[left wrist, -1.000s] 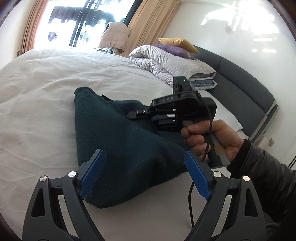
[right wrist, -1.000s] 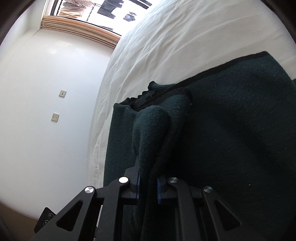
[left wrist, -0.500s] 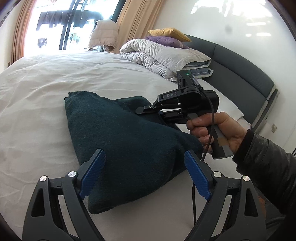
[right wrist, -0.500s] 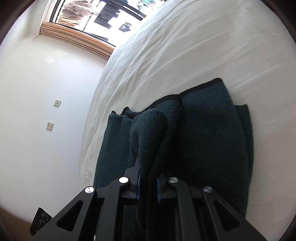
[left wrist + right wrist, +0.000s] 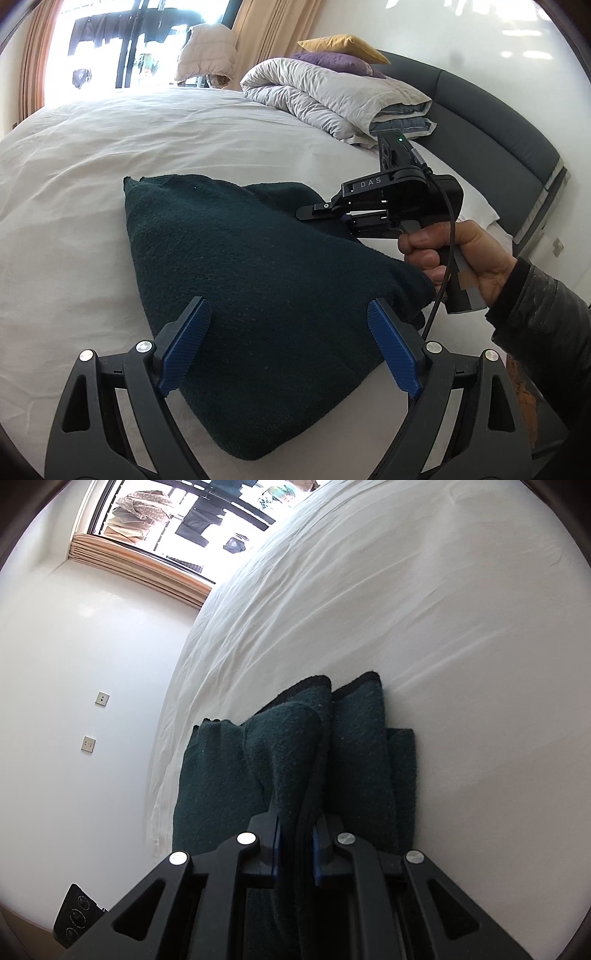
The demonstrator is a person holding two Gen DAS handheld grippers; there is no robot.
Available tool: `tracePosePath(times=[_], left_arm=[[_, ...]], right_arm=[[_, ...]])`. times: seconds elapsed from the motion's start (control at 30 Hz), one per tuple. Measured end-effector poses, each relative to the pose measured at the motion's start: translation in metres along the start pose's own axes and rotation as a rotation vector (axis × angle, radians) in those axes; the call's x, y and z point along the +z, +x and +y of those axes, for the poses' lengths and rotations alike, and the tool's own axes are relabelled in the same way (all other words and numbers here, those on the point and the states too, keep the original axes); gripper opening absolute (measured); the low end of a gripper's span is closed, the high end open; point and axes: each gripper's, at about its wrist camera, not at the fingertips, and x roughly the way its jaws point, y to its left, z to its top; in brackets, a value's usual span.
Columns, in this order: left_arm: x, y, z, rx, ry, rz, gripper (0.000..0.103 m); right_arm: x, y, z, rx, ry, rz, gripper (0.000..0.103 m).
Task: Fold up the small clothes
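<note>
A dark green fleece garment point(image 5: 258, 295) lies folded in a thick wedge on the white bed point(image 5: 74, 221). My left gripper point(image 5: 291, 347) hovers over its near part, jaws wide open with nothing between the blue pads point(image 5: 391, 354). In the left wrist view the right gripper point(image 5: 314, 214) reaches in from the right, held by a hand point(image 5: 454, 254), and pinches the garment's far right edge. In the right wrist view my right gripper point(image 5: 295, 845) is shut on a bunched fold of the garment point(image 5: 291, 746), whose layers trail ahead over the sheet.
A rolled grey duvet point(image 5: 325, 96) with purple and yellow pillows point(image 5: 340, 51) lies at the head of the bed by the dark headboard point(image 5: 498, 122). A window and curtains point(image 5: 266, 40) stand beyond. A white wall with switches point(image 5: 88, 744) borders the bed's side.
The right gripper has drawn the garment's edge across, so its layers now lie narrower and more stacked. The left gripper has shifted along the bed, still open; the garment looks closer under it.
</note>
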Motion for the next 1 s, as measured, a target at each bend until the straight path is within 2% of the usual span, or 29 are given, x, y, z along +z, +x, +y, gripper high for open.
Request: tracePosePath(times=[0.17,0.23,0.33,0.43,0.5,0.6,0.63,0.8,0.9,1.0], left_arm=[[-0.002,0.009,0.004,0.019,0.014,0.024,0.087],[-0.002,0.012,0.006,0.028,0.013,0.031,0.087],[0.000,0.016,0.009,0.031,0.010,0.037,0.087],[0.002,0.022,0.010,0.041,0.015,0.042,0.087],[0.001,0.023,0.010,0.044,0.015,0.043,0.087],[0.002,0.026,0.010,0.048,0.022,0.047,0.087],[0.003,0.027,0.010,0.048,0.023,0.050,0.087],[0.010,0.027,0.005,0.053,0.020,0.062,0.087],[0.017,0.026,-0.003,0.054,0.053,0.048,0.087],[0.025,0.039,-0.006,0.083,0.083,0.079,0.087]], right_arm=[[-0.014,-0.006,-0.007,0.036,0.058,-0.020,0.016],[-0.022,-0.006,-0.006,0.068,0.074,-0.004,0.026],[-0.034,-0.009,0.006,0.080,0.036,0.019,0.035],[-0.039,-0.002,0.014,0.057,0.001,0.063,0.040],[-0.037,0.000,0.012,0.047,-0.002,0.078,0.040],[-0.037,0.001,0.013,0.002,-0.017,0.074,0.019],[-0.038,-0.001,0.012,-0.001,-0.020,0.061,0.016],[-0.041,-0.019,0.011,-0.014,-0.026,-0.024,0.013],[-0.041,-0.027,0.004,-0.022,-0.006,-0.056,0.013],[-0.048,-0.030,-0.009,-0.008,0.029,-0.073,0.013]])
